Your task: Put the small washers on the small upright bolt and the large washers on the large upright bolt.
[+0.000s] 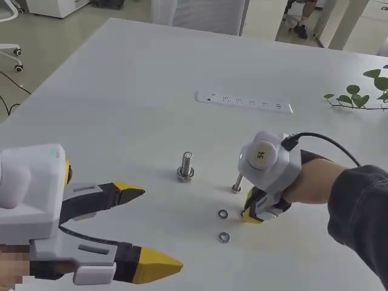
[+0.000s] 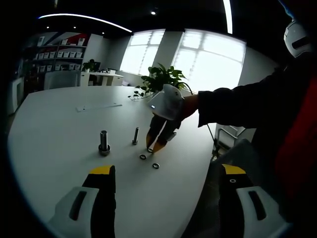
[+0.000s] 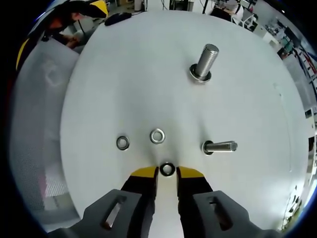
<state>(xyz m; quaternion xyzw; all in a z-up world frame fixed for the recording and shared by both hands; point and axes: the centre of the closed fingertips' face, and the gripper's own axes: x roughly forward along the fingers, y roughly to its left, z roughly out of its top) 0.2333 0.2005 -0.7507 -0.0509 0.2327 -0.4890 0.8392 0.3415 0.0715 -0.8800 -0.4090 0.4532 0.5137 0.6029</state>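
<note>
Wide-open yellow-tipped jaws of the left gripper (image 1: 160, 228) held nothing above the near part of the white table (image 1: 121, 91). Further in, the right gripper (image 3: 167, 172) pointed down, its jaws pinched on a small steel washer (image 3: 167, 169) resting on the surface. Two loose steel washers (image 3: 157, 136) lay just beside it. Beyond stood the small upright bolt (image 3: 220, 147) and the large upright bolt (image 3: 203, 62). Farthest were a white power strip (image 1: 242, 102), a green plant (image 1: 364, 94) and bright windows (image 2: 198, 59).
</note>
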